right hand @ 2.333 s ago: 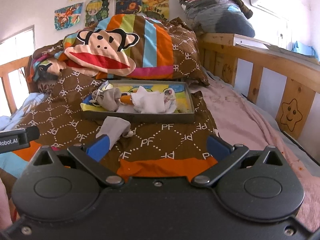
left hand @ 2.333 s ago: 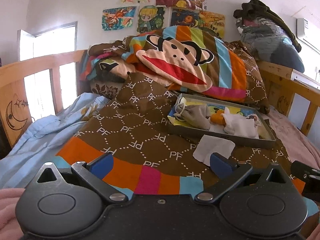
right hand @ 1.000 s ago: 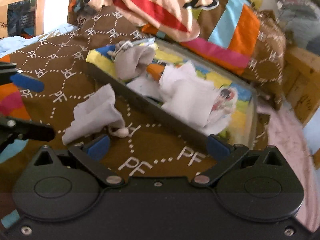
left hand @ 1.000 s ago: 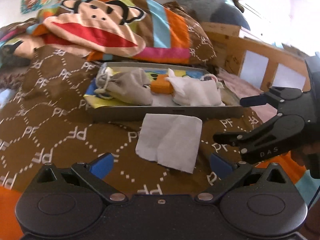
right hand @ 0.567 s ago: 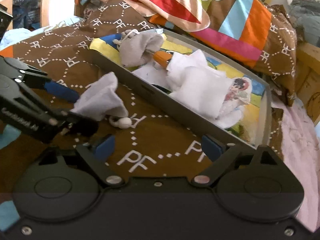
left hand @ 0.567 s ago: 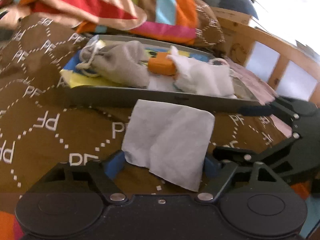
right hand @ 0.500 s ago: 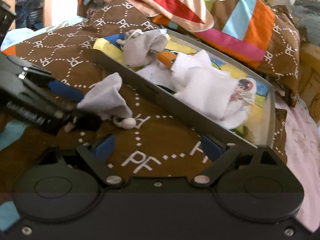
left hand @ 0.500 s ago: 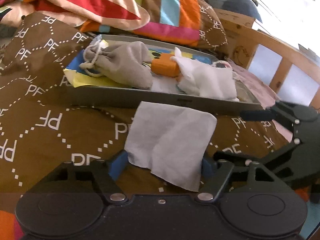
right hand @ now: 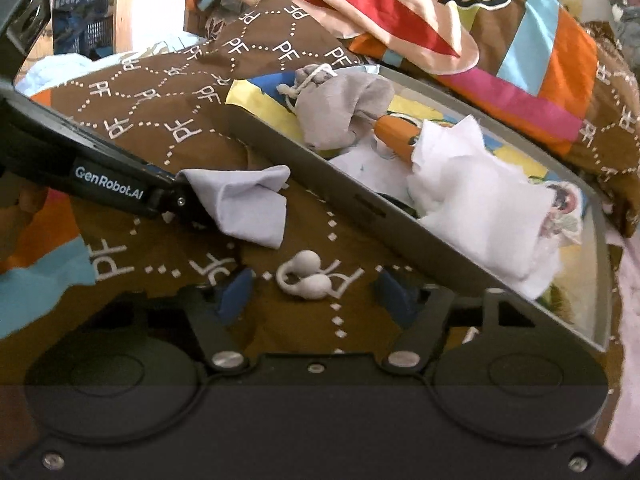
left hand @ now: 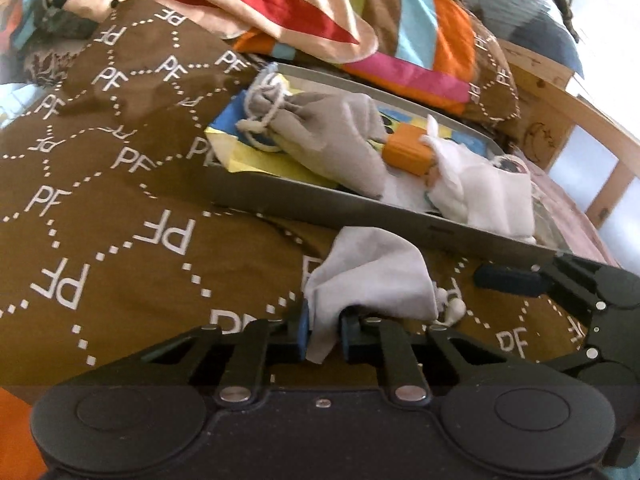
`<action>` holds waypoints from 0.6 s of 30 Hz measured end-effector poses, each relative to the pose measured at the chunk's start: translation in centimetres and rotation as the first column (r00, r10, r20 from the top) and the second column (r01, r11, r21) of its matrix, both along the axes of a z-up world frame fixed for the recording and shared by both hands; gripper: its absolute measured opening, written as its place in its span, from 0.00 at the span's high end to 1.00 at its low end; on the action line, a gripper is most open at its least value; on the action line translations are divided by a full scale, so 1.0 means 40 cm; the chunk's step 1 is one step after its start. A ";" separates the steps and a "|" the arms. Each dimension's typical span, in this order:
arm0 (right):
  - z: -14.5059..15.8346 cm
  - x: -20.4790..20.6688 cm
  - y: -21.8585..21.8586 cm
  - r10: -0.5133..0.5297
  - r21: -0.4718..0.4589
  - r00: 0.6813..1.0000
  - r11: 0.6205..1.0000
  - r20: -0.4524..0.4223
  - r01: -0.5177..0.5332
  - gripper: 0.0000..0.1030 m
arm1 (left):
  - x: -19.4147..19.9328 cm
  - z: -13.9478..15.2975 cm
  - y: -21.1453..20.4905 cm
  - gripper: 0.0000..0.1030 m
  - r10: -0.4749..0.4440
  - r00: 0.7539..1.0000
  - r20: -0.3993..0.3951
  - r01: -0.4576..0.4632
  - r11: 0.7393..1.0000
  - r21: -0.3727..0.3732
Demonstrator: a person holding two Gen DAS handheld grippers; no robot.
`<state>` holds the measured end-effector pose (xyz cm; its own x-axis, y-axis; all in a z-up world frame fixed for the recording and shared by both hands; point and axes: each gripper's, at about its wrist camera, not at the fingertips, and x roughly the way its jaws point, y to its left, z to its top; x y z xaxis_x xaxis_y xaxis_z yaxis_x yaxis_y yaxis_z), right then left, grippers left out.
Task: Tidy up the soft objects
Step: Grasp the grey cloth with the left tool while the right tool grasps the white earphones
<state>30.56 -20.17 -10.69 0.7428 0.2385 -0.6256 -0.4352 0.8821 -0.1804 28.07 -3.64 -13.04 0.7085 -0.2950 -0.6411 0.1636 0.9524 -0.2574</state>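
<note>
Both cams sit low over the brown quilt (left hand: 132, 208), close in. Left wrist cam looks fwd along its fingers twd the grey tray (left hand: 320, 206), right gripper (left hand: 520, 280) at its right edge. Right wrist cam faces the same tray (right hand: 360, 200) from further right, angled across it, left gripper (right hand: 180, 200) entering at left. Shared: tray, pale cloth (left hand: 372, 276) (right hand: 248, 204), monkey pillow (left hand: 280, 8) (right hand: 400, 4) behind.

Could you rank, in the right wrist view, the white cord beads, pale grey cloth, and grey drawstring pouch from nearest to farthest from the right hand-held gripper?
1. White cord beads, on the blanket between its open fingers.
2. Pale grey cloth, ahead left, pinched by the left hand-held gripper.
3. Grey drawstring pouch, farther back in the tray.
</note>
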 end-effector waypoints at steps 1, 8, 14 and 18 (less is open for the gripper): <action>-0.002 0.002 0.001 0.003 0.010 1.000 1.000 -0.006 -0.003 0.50 | 0.000 -0.001 0.002 0.86 0.008 1.000 0.000 -0.008 1.000 -0.004; 0.000 0.004 -0.005 0.033 0.069 0.998 0.997 -0.049 -0.029 0.81 | -0.001 -0.003 -0.005 0.87 0.014 1.000 0.014 -0.015 1.000 0.022; 0.002 -0.002 -0.006 0.017 0.086 0.998 0.996 -0.052 -0.012 0.82 | -0.010 -0.005 -0.003 0.90 0.013 1.000 0.024 -0.014 1.000 0.015; 0.014 -0.017 -0.006 0.020 0.067 0.999 0.998 -0.039 -0.017 0.82 | -0.022 0.001 -0.009 0.92 0.011 0.999 0.047 -0.013 0.999 0.036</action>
